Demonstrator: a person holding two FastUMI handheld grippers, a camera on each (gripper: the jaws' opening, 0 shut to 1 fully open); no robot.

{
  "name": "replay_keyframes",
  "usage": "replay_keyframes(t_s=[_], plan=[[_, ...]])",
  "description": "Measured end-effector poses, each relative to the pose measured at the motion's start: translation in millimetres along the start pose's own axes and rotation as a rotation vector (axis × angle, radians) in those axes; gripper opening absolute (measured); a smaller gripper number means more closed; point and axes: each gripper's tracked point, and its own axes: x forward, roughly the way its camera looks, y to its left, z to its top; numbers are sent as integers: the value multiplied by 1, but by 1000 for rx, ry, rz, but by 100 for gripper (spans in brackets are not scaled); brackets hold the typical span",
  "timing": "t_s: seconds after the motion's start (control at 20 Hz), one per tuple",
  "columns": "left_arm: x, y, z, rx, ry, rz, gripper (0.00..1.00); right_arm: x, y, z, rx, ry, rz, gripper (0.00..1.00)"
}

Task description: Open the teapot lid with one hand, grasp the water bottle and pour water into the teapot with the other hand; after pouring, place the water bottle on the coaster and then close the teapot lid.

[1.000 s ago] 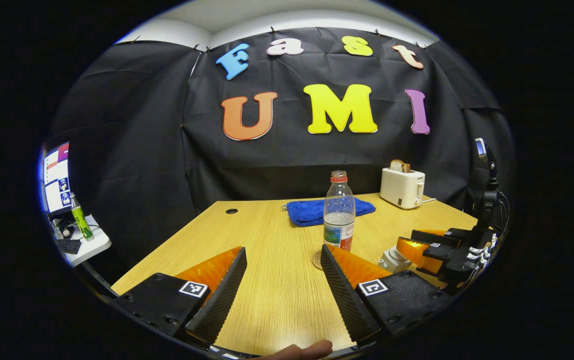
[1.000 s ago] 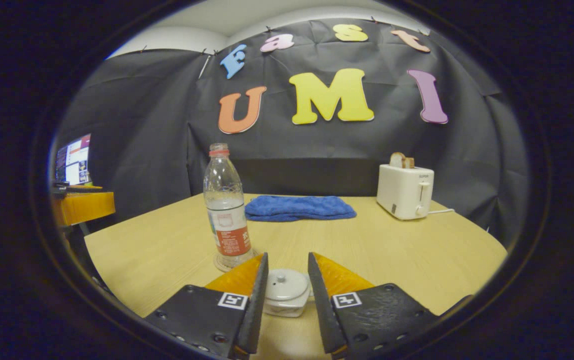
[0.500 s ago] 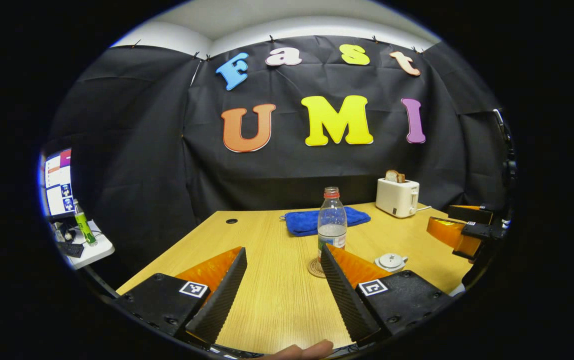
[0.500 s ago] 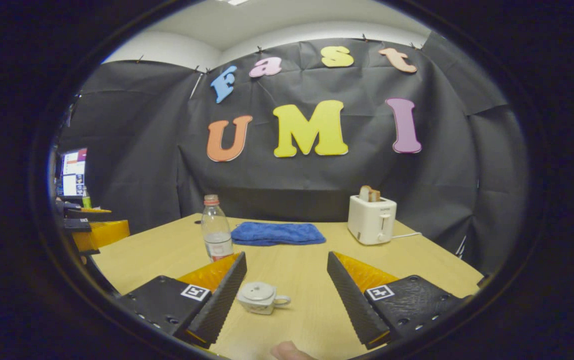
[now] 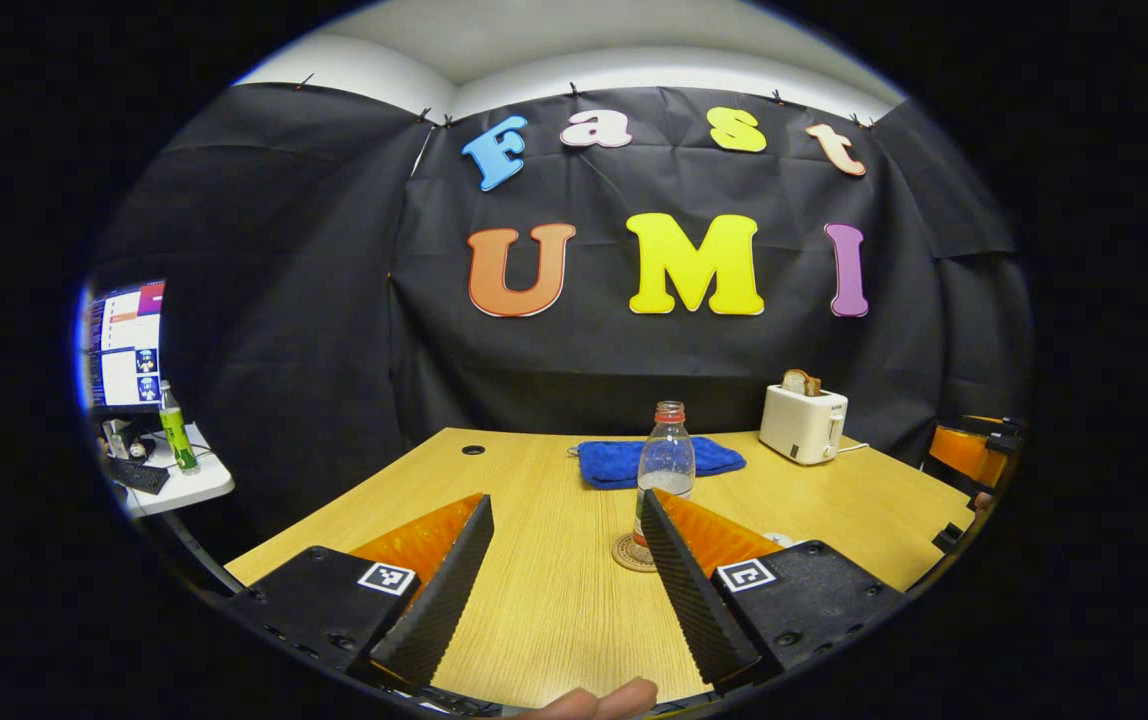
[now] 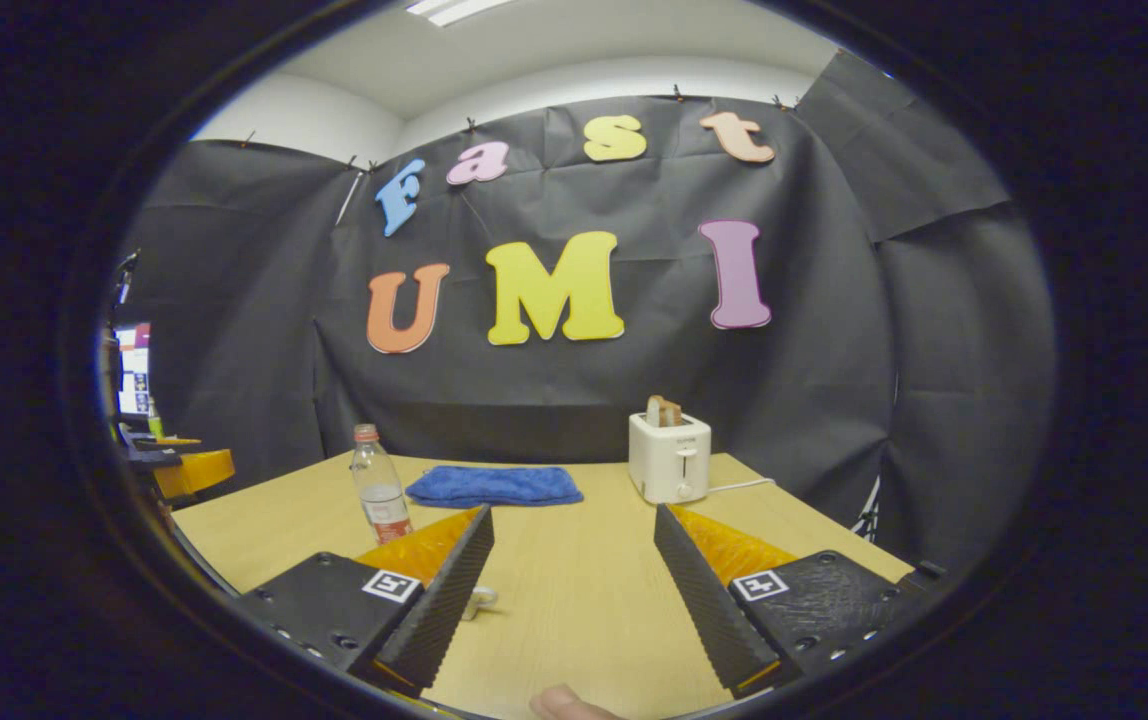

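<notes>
The clear water bottle (image 5: 665, 452) with a red cap stands upright on a round coaster (image 5: 626, 553) on the wooden table (image 5: 534, 600). My left gripper (image 5: 566, 500) is open and empty, back from the bottle. A sliver of the white teapot (image 5: 780, 539) peeks past its right finger. My right gripper (image 6: 574, 512) is open and empty too; the teapot's handle (image 6: 482, 598) shows beside its left finger. The bottle (image 6: 379, 486) stands far to its left. Each gripper appears at the other view's edge: the right one (image 5: 969, 455), the left one (image 6: 184, 468).
A blue towel (image 5: 659, 460) lies at the back of the table, with a white toaster (image 5: 802, 423) holding bread to its right. A side table (image 5: 174, 485) at the left carries a monitor (image 5: 124, 345) and a green bottle (image 5: 172, 440).
My right gripper opened from around the teapot's lid and drew back and up, leaving the lid on. The left gripper also pulled back, so the bottle looks smaller.
</notes>
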Motion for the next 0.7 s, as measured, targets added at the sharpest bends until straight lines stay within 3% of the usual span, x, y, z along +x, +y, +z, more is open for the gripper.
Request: replay_keyframes(t_s=[0.2,0.25,0.3,0.65,0.7], plan=[[-2,-1,-6,17,2,-2,93,-1,-12,-1,-3,-10,15,96],[-1,0,-6,19,1,8,99,1,-14,-5,-9,-4,18,95],[-1,2,-7,21,2,18,94,2,-13,-7,-13,1,30,95],[3,-9,-14,58,-9,19,94,1,-26,-16,-3,-2,28,96],[5,-11,-14,59,-8,16,93,2,-28,-15,-22,-4,16,92]])
